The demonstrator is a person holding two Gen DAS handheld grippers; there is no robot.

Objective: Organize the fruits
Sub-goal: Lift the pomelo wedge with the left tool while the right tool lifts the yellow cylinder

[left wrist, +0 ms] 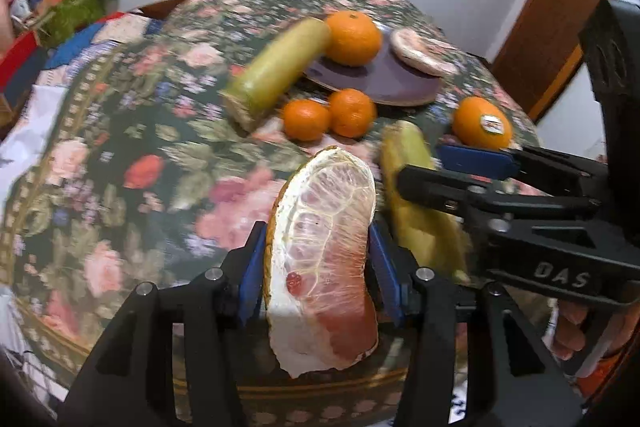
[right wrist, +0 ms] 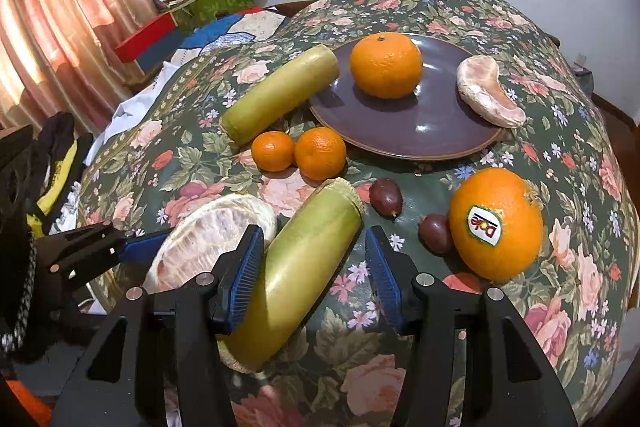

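Floral tablecloth [right wrist: 460,7] covers the tabletop. Left gripper [left wrist: 318,267] clamps a pomelo segment [left wrist: 324,267] near the front edge. Right gripper [right wrist: 314,271] hangs open around a green cane piece [right wrist: 296,279]; big orange [right wrist: 496,223] and grapes [right wrist: 386,197] lie just beside it.

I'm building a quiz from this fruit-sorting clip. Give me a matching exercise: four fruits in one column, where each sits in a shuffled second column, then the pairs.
Things:
1. pomelo segment
2. large mandarin
3. stickered orange
4. near cane piece

Places:
A. on the purple plate
B. on the tablecloth, beside two dark round fruits
C. gripped in the left claw
D. between the open fingers of the right claw

Pairs: 1-C, 2-A, 3-B, 4-D
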